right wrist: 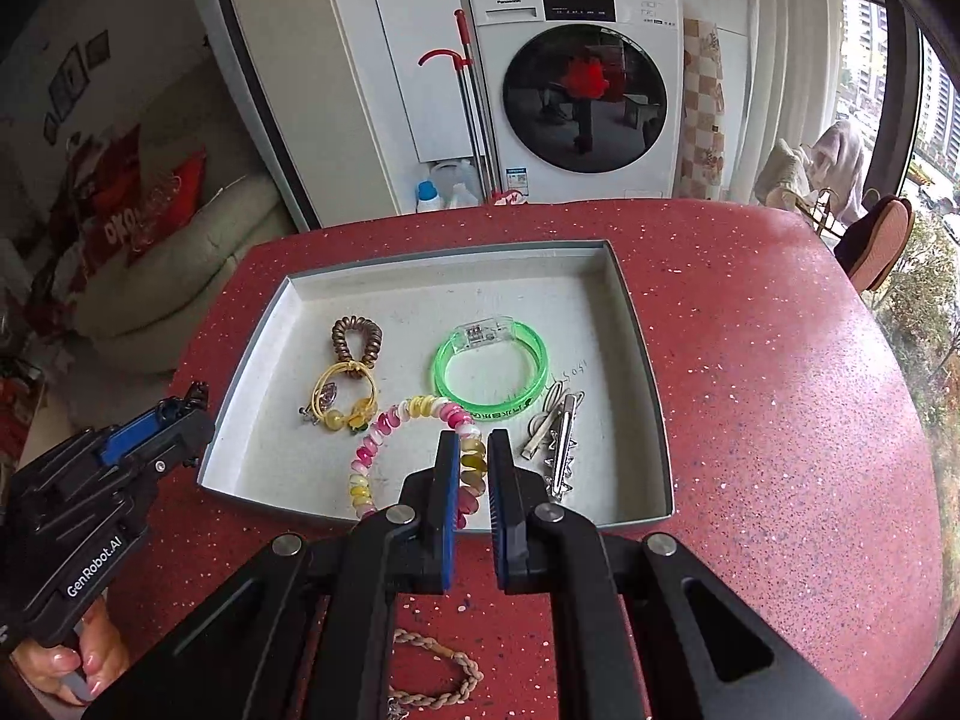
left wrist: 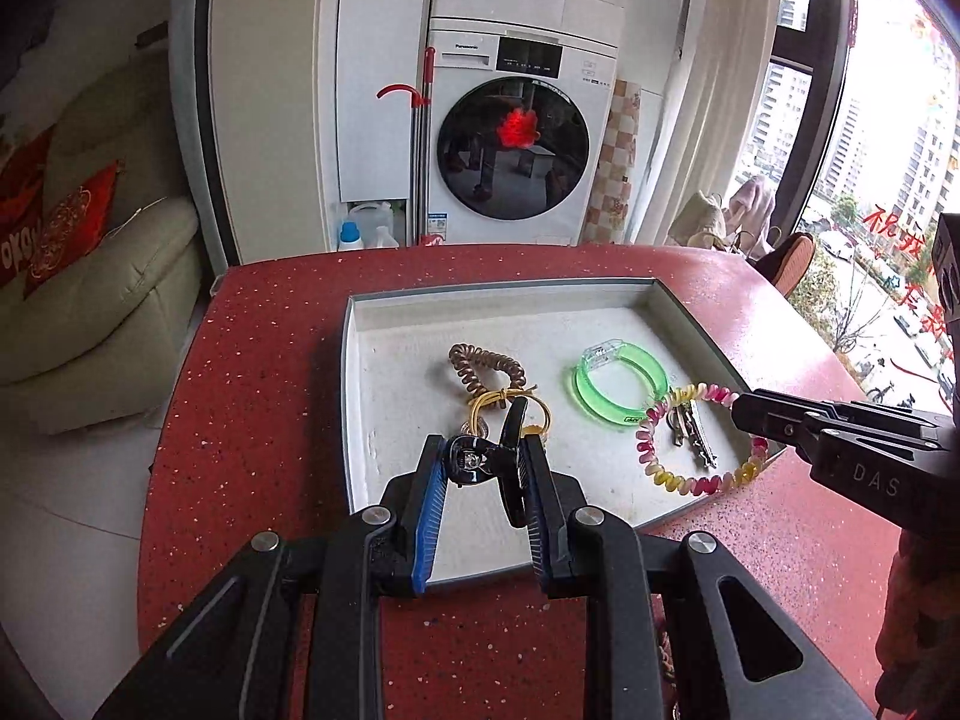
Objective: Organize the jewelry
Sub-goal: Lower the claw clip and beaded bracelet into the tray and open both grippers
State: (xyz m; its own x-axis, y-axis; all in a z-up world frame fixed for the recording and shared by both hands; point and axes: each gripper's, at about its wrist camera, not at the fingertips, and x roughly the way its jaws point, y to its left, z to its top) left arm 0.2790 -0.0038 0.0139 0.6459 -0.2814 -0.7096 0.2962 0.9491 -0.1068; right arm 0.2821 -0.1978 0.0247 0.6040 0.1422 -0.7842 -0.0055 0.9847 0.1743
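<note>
Two grippers work over one shallow white tray [right wrist: 654, 420] on a red speckled surface [right wrist: 780, 360], each clamped on a piece of jewelry.

The left gripper [left wrist: 483, 456] has its fingers closed on a black hair claw [left wrist: 510, 462] at the tray's near left; the right gripper [right wrist: 474, 450] pinches, fingers nearly together, a pink-and-yellow spiral band [right wrist: 396, 426] at the near edge. Lying in the tray: one brown coil tie [right wrist: 354, 336] far left, one yellow beaded bracelet [right wrist: 345, 402] just nearer, one green bangle [right wrist: 489, 372] at centre, two or three metal hair clips [right wrist: 555, 438] to the right. Only the right wrist view shows a braided cord bracelet [right wrist: 444, 672] on the surface outside the tray and the hand [right wrist: 66, 660] holding the left gripper; only the left wrist view shows the claw clearly.
</note>
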